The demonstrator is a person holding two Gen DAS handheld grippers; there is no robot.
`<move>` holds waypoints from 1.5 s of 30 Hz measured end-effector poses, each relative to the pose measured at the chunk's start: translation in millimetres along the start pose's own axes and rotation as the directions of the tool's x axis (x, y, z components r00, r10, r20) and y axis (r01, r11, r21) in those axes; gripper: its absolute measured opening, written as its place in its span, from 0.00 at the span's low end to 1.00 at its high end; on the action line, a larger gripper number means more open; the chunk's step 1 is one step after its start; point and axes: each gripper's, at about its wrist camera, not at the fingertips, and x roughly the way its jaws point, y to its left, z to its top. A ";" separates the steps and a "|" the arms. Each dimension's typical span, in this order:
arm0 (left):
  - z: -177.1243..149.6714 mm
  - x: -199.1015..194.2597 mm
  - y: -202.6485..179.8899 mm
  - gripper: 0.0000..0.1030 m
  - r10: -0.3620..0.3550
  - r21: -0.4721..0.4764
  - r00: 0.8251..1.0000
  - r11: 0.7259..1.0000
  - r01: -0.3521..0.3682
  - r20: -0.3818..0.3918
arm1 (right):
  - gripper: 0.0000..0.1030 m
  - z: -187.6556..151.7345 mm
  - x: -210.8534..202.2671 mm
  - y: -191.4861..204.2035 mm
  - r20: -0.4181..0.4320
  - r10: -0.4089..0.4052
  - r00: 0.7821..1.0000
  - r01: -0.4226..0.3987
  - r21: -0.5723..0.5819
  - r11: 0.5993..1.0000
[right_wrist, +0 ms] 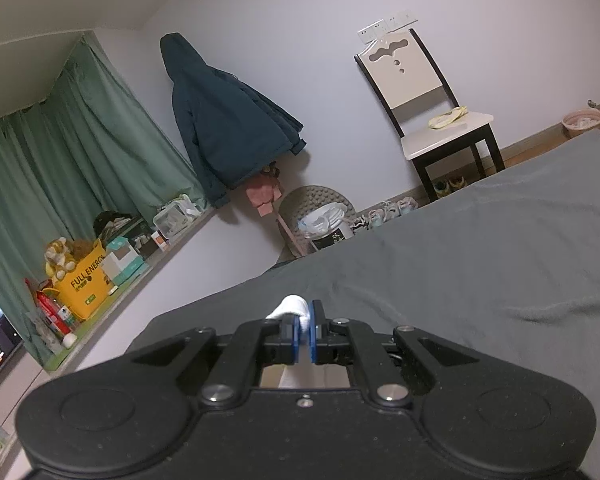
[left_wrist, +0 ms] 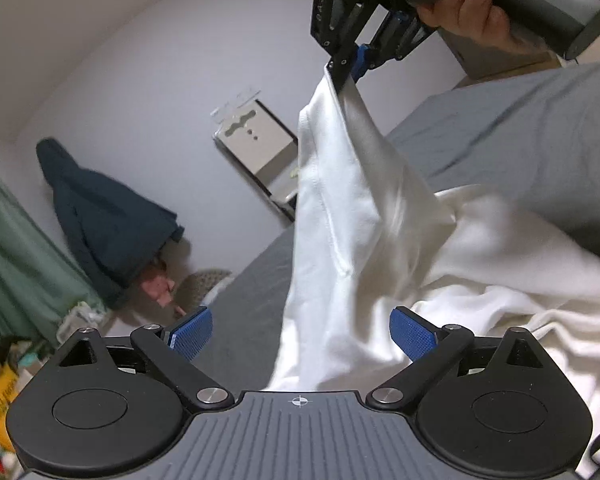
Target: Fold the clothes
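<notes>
A white garment [left_wrist: 352, 216] hangs in a long drape above the grey bed [left_wrist: 520, 132], its lower part bunched on the sheet at the right. My right gripper [left_wrist: 350, 68], held by a hand, is shut on the garment's top edge. In the right wrist view a small tuft of the white garment [right_wrist: 291, 307] pokes out from my right gripper [right_wrist: 305, 334], pinched between its blue pads. My left gripper [left_wrist: 300, 338] is open with its blue pads [left_wrist: 412, 338] wide apart. The hanging cloth passes between them, and I cannot tell whether it touches either pad.
The grey bed [right_wrist: 480, 248] fills the lower right. Beyond its edge stand a white chair [right_wrist: 428, 104], a round basket [right_wrist: 320, 216] and shoes on the floor. A dark hooded jacket [right_wrist: 220, 120] hangs on the wall beside green curtains [right_wrist: 80, 152]. A cluttered ledge holds a yellow bin [right_wrist: 82, 280].
</notes>
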 end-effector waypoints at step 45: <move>-4.6 74.3 -61.5 0.06 -0.191 0.134 0.977 0.970 0.202 -0.095 | 0.06 1.5 6.3 -65.6 -0.066 -0.231 0.971 0.241 0.272 0.932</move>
